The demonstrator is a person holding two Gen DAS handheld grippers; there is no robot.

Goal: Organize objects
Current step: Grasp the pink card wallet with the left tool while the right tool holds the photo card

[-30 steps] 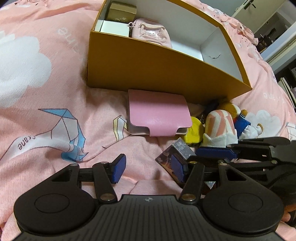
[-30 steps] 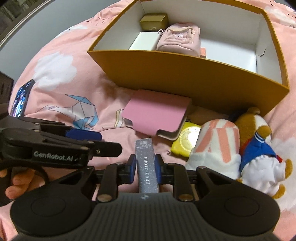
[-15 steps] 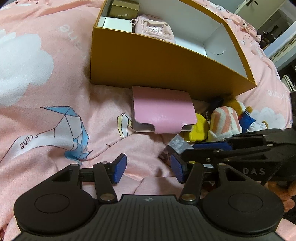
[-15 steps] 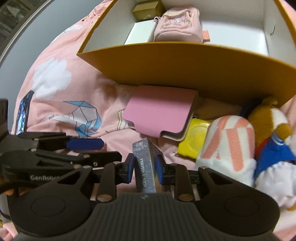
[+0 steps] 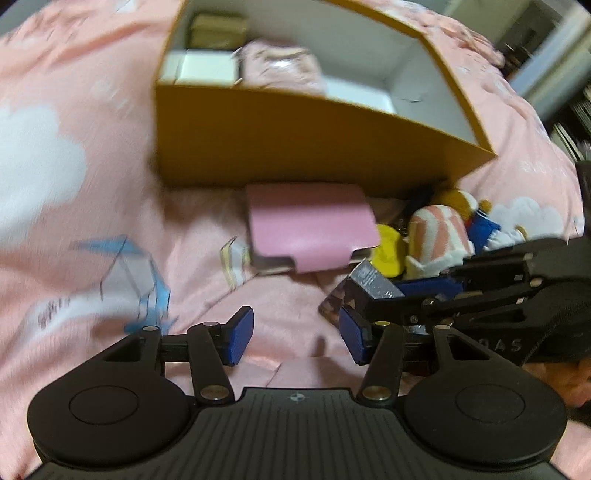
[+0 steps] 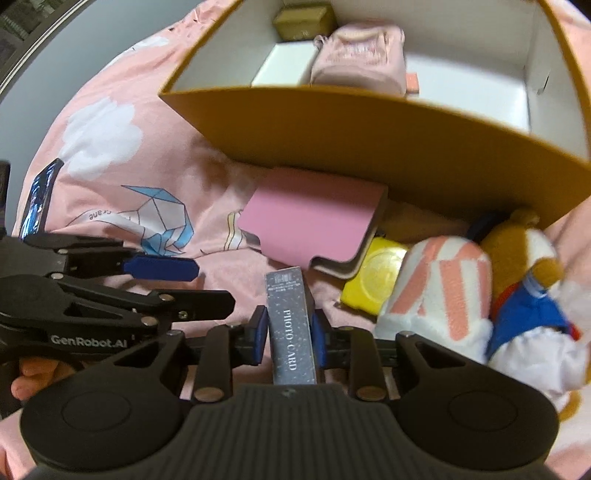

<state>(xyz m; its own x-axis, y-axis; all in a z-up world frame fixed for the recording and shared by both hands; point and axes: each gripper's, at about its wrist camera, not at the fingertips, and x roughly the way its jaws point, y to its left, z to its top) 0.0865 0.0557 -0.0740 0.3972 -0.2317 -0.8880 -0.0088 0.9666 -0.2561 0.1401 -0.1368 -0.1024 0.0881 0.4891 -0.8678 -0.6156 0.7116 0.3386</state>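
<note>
Closer now looms the cardboard box (image 6: 369,147); our right gripper (image 6: 289,332), jaws closing, pinches the photo card box (image 6: 291,325) just before it. Left gripper (image 5: 295,332) hangs spread, empty. Next we lift over its near wall, we judge.

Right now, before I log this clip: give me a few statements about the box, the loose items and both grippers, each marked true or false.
1. The right gripper holds a grey box marked PHOTO CARD. True; its jaws are closing on it.
2. The left gripper holds the pink case. False: nothing sits between its pads; the pink case lies on the bedspread.
3. The cardboard box is empty. False: a pink pouch, a white box and a gold box are inside.
4. The pink case lies in front of the cardboard box, outside it. True.
5. The plush toy sits inside the box. False: it lies outside, by the near right corner.
</note>
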